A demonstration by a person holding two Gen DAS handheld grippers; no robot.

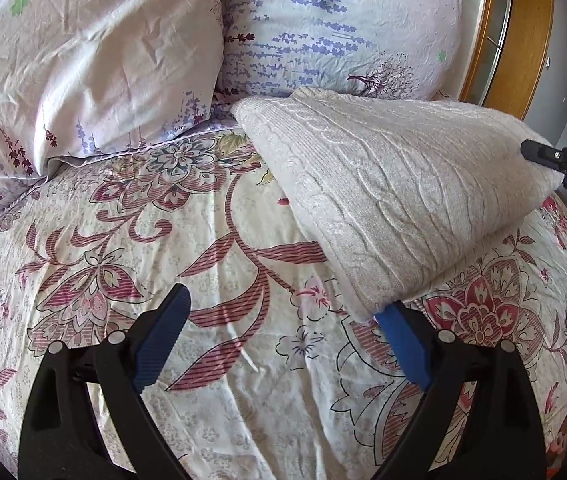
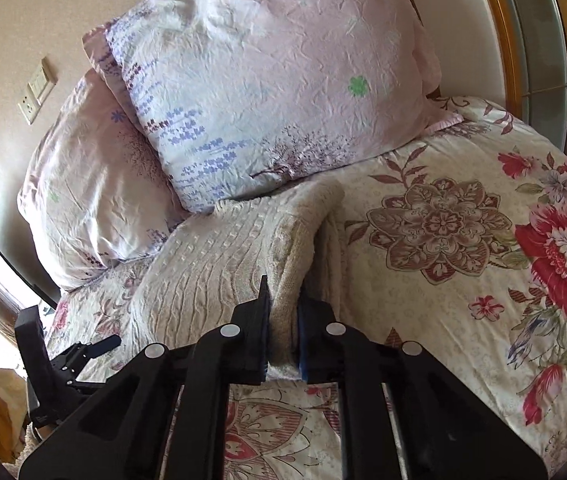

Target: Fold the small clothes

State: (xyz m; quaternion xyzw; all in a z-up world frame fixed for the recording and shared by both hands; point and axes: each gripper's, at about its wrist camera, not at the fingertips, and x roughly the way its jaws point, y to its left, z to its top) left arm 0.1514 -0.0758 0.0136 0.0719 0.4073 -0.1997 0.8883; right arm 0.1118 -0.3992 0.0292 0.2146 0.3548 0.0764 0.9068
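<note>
pinching a raised fold of the cream knitted sweater (image 2: 219, 264) between its blue pads, the right claw (image 2: 283, 340), jaws nearly together with only the thick fabric between them. seen from the left wrist as a black tip at the sweater's far right corner. lifted there, so the knit slopes up off the bed.

standing wide apart, the left claw (image 1: 283, 320), gripping nothing; its right blue fingertip (image 1: 395, 320) just at or under the sweater's near corner, touching or not cannot be told; its left fingertip (image 1: 171, 312) over bare cover, well apart from the knit.

lying on the floral duvet (image 1: 203, 240), the sweater, cable pattern up, far edge close against the pillows. propped behind it, 2 pillows in pale pink cases with lavender print: 1 (image 1: 83, 60) to the left in the left wrist view, 1 (image 1: 343, 28) directly behind the sweater. beyond them, a wooden frame with glass (image 1: 523, 40) at the right; in the right wrist view, a wall switch plate (image 2: 39, 88) on the beige wall at the left.
</note>
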